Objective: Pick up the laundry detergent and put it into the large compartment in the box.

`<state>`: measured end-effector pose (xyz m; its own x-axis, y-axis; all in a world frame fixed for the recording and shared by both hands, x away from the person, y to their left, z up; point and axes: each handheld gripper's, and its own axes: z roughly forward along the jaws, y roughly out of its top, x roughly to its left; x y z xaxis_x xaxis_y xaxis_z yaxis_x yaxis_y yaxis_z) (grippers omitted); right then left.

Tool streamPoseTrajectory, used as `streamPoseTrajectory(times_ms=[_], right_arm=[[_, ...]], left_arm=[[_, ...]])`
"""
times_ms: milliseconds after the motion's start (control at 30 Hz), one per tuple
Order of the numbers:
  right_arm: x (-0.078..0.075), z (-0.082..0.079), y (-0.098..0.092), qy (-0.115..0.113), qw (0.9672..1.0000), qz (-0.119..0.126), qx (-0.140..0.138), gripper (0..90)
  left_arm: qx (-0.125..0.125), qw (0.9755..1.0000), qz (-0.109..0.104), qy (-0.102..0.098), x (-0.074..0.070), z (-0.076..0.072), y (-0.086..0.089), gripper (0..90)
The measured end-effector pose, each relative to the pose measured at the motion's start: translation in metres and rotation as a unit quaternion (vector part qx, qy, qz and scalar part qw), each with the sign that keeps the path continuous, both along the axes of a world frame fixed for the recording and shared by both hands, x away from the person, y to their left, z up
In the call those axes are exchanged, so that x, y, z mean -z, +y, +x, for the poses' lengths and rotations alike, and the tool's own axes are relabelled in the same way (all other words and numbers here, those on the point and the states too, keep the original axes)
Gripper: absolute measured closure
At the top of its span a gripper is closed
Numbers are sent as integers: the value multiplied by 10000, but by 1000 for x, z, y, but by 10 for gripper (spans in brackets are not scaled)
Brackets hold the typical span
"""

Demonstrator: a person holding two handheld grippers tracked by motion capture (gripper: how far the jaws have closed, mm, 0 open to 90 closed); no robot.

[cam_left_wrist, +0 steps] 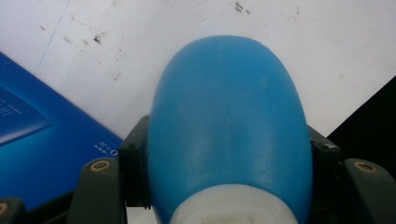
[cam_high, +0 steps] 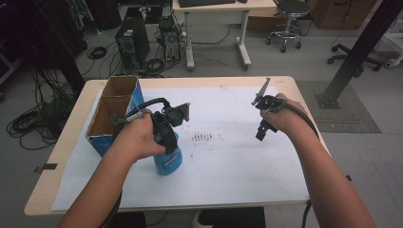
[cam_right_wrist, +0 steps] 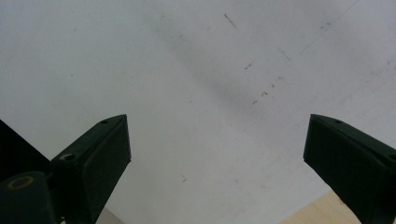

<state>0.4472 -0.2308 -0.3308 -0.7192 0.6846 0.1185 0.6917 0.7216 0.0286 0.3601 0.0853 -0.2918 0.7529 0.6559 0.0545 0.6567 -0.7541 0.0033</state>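
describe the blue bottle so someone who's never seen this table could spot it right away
On the white sheet covering the table, look at the left side, just in front of the open cardboard box with blue outer walls. The blue bottle stands there, gripped by the left gripper. Unlike the boxy carton, it is rounded, smooth plastic with a white neck.

L gripper (cam_high: 167, 127) jaws clamped tight, pointing down; R gripper (cam_high: 264, 124) held apart w/ jaws spread wide
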Motion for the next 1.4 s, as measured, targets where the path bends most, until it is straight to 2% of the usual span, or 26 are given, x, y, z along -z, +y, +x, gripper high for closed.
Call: streamPoseTrajectory(times_ms=[133,367,500,567,600,633,733,767,867,900,967,1000,1033,1067,1167,1200,1400], right_arm=[[0,0,0,8,10000,4,17,72],[0,-1,0,10,10000,11,30,73],[-3,-1,-1,-5,10000,20,47,73],[-4,-1,-1,-15,10000,19,43,73],[-4,-1,-1,-15,10000,19,43,73],[-5,-1,-1,-19,10000,8,46,73],[-6,-2,-1,-26,10000,20,32,73],[-7,-2,0,-32,10000,13,28,73],[-8,-2,0,-43,10000,4,33,73],[-8,-2,0,-43,10000,4,33,73],[-9,-3,0,-48,10000,14,28,73],[-9,-3,0,-48,10000,14,28,73],[-9,-3,0,-40,10000,7,34,73],[-9,-3,0,-40,10000,7,34,73],[-9,-3,-1,-32,10000,10,38,73],[-9,-2,-1,-40,10000,5,39,73],[-10,-3,-2,-50,10000,15,50,74]], left_arm=[[-55,10000,9,-12,0,0,0,375],[-12,10000,34,-24,-2,-1,-3,378],[54,10000,44,-15,-11,-3,-5,378],[61,9999,20,-98,-23,-6,-6,378],[61,9999,20,-98,-23,-6,-6,378],[85,9999,9,-148,-31,-7,-6,378],[77,9999,20,-135,-38,-7,-6,378],[13,9999,-37,-143,-46,-7,-4,378],[-36,9998,-35,-173,-59,-6,-3,378],[-36,9998,-35,-173,-59,-6,-3,378],[-99,9996,-26,-248,-72,-6,0,378],[-99,9996,-26,-248,-72,-6,0,379],[-173,9994,-26,-289,-81,-5,2,378],[-173,9994,-26,-289,-81,-5,2,378],[-262,9989,-31,-390,-94,-5,6,378],[-316,9985,-79,-428,-102,-5,8,378],[-386,9984,-201,-368,-117,-3,14,378]])
